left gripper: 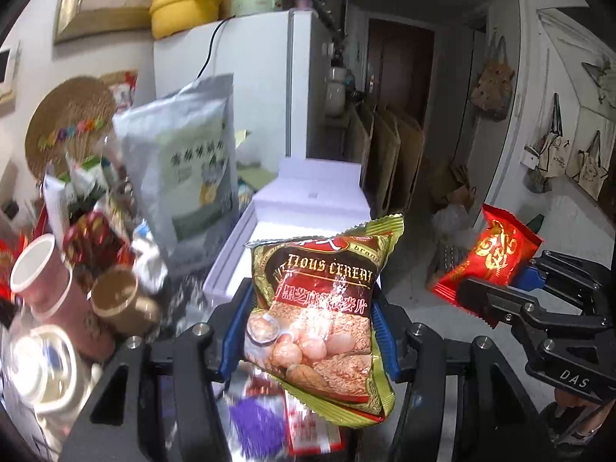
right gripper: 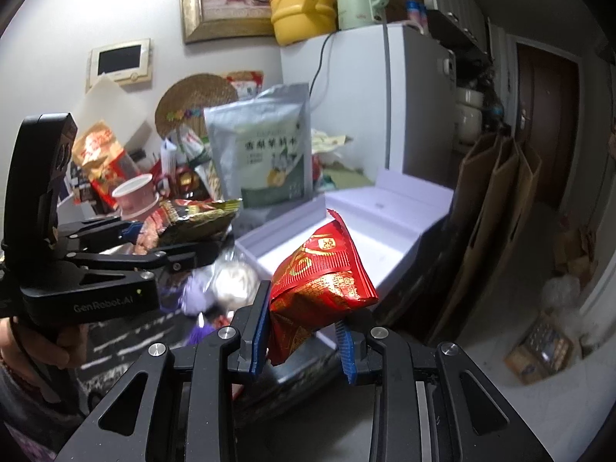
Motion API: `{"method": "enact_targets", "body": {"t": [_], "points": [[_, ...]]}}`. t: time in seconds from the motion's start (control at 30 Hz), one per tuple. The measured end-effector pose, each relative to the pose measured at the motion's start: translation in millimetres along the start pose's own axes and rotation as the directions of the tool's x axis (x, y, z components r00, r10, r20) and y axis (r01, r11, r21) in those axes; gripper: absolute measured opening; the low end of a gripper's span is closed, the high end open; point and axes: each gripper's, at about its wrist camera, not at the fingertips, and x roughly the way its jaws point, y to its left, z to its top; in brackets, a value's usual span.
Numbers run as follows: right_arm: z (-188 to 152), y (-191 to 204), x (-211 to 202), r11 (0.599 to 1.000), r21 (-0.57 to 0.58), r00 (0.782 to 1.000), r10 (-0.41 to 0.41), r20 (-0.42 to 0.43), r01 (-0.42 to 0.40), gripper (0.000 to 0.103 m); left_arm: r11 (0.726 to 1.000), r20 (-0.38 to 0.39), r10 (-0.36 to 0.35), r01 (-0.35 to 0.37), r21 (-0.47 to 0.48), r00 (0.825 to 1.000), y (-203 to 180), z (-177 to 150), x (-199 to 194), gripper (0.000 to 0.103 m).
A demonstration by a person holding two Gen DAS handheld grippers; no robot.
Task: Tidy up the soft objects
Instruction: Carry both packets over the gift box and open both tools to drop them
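Observation:
My left gripper (left gripper: 308, 331) is shut on a green-and-brown cereal packet (left gripper: 323, 319) and holds it in the air just short of an open white box (left gripper: 308, 200). My right gripper (right gripper: 304, 331) is shut on a red snack packet (right gripper: 319, 285), also lifted, in front of the same white box (right gripper: 385, 223). The red packet (left gripper: 489, 258) and the right gripper (left gripper: 500, 296) show at the right of the left wrist view. The cereal packet (right gripper: 192, 219) and the left gripper (right gripper: 161, 242) show at the left of the right wrist view.
A tall silver-green pouch (left gripper: 184, 161) stands left of the box. Paper cups (left gripper: 42, 281), packets and clutter crowd the table's left side. A purple packet (left gripper: 258, 423) lies below my left gripper. A white fridge (right gripper: 385, 96) stands behind; cardboard sheets (right gripper: 496, 211) lean at the right.

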Motion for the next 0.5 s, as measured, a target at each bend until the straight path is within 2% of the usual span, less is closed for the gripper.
{"method": "enact_targets", "body": {"t": [0.27, 0.5], "points": [[39, -22, 25, 1.000, -0.015, 0.999, -0.013, 0.048, 0.014, 0.030, 1.000, 0.028, 0.005, -0.006, 0.030, 1.000, -3, 42, 32, 0.055], [67, -51, 60, 0.999, -0.006, 0.999, -0.031, 0.041, 0.031, 0.030, 0.998, 0.040, 0.022, -0.024, 0.057, 0.999, 0, 75, 65, 0.055]]}}
